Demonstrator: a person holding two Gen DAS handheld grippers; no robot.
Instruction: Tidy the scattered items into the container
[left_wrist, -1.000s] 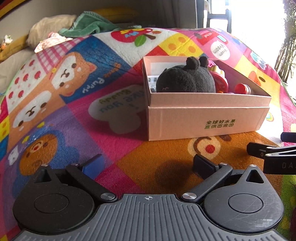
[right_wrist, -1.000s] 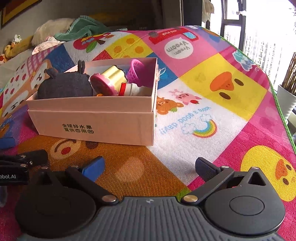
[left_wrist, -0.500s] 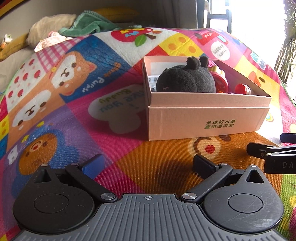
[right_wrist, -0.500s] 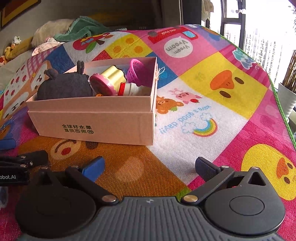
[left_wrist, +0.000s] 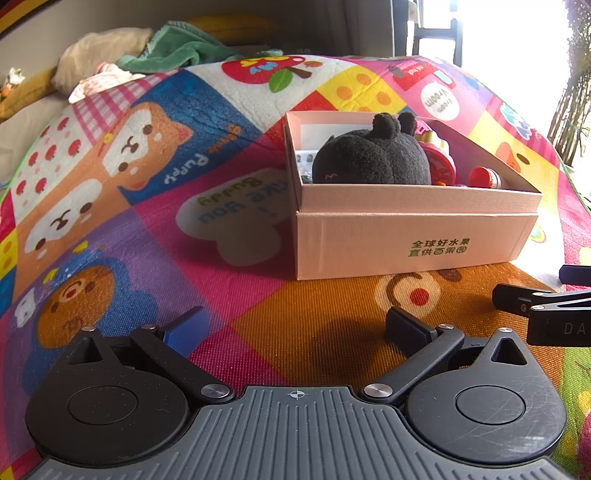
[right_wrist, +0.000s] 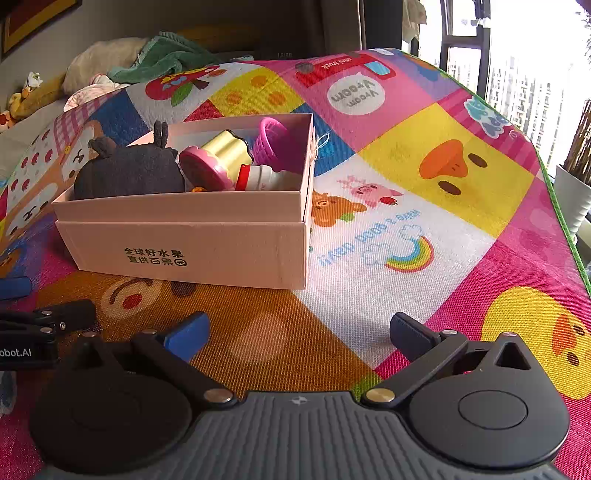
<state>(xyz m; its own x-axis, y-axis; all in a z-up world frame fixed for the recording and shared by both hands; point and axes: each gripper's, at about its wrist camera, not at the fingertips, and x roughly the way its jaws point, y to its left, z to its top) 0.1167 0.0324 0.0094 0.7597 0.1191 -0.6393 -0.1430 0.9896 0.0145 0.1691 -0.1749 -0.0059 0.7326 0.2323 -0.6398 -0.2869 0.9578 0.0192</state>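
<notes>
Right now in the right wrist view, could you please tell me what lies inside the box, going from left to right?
Black plush toy → pink-ended gold spool → small red-capped bottle → pink toy basket, all inside the pink cardboard box.

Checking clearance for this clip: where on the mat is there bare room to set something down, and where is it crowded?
Bare mat lies right of the pink box, and more left of it. The orange patch between the box and the open left gripper and right gripper is free. Inside the box it is crowded: black plush, gold spool, pink basket.
</notes>
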